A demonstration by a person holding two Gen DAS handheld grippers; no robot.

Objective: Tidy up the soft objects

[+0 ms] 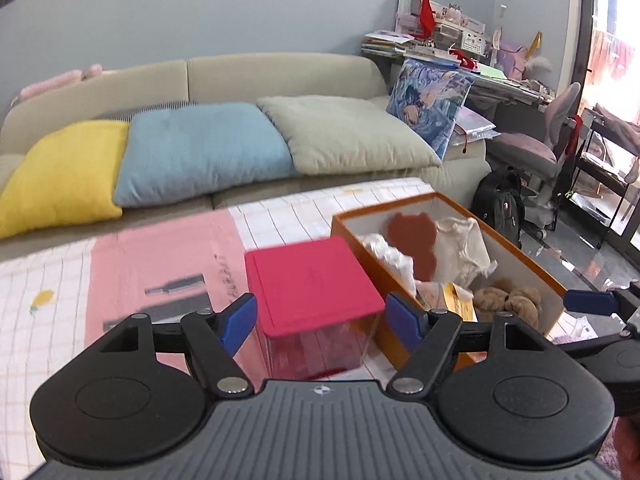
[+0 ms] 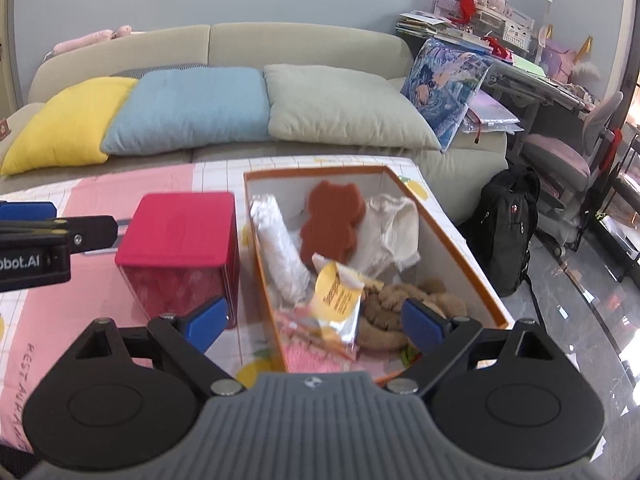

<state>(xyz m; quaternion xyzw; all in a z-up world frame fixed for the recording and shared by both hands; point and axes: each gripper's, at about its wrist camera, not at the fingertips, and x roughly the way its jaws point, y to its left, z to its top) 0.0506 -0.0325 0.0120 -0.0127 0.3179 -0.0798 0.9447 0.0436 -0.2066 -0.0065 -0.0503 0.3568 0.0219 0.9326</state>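
Both tongs, left and right, gape wide and empty. Inside the orange box, right of the red-lidded container, lie light, squashy things: brown sponge, cream cloth, crinkly packet. Pinch mid-body, probably.

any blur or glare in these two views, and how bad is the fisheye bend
Left wrist view: the red-lidded box and orange box are smeared by motion blur, and the window at far right is blown out. Right wrist view: sharper, with glare on the glossy floor. Both views: the sofa back bows and the corners go dark.
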